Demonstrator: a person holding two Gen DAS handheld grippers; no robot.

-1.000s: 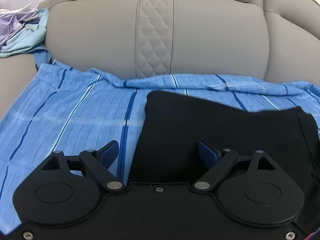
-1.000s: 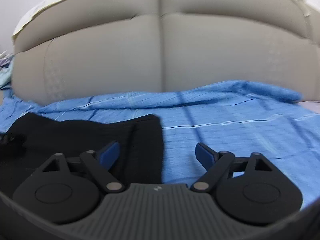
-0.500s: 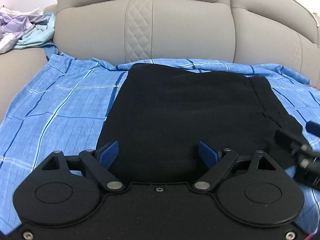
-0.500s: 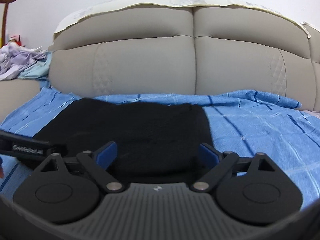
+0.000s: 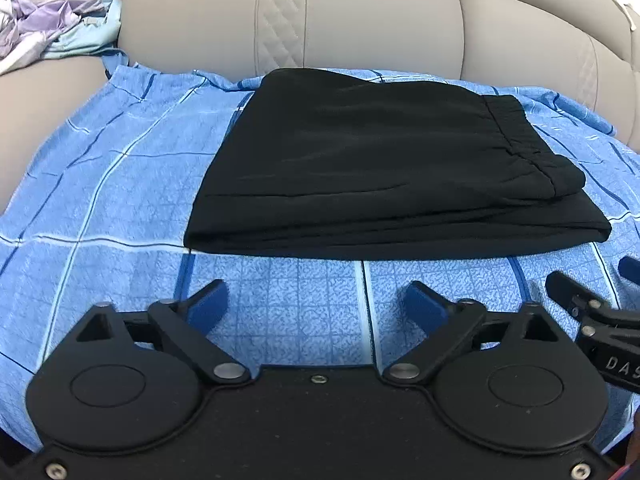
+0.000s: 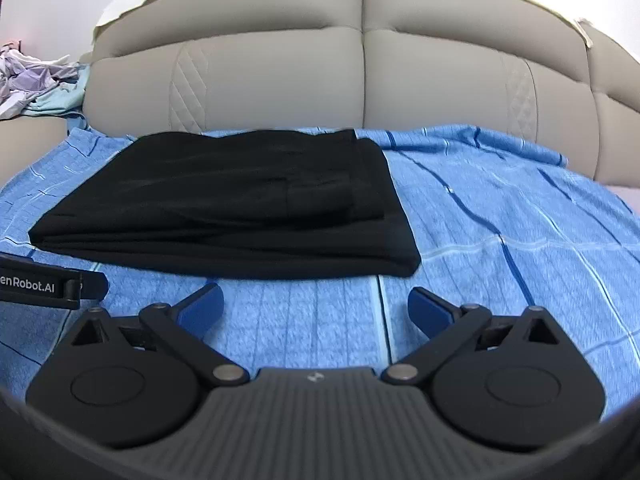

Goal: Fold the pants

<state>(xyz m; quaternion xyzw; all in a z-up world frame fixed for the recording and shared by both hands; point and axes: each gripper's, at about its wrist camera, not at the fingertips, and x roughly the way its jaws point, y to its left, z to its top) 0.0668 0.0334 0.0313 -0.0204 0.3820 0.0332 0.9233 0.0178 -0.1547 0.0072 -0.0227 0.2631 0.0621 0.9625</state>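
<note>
The blue sheet (image 5: pixel 120 208) fills my frame; the folded black pants (image 5: pixel 380 184) lie at its centre. My left gripper (image 5: pixel 316 300) and right gripper (image 6: pixel 316 300) hang below, jaws opening, empty. Folding looks finished; next, I'd judge, only tidying edges.

Bright, even indoor light; shadows soft; both views sharp, no motion blur; strong fisheye bend at edges; pants (image 5: pixel 384 168) read flat black, folds faint; slight sheen on sofa (image 6: pixel 280 76).
</note>
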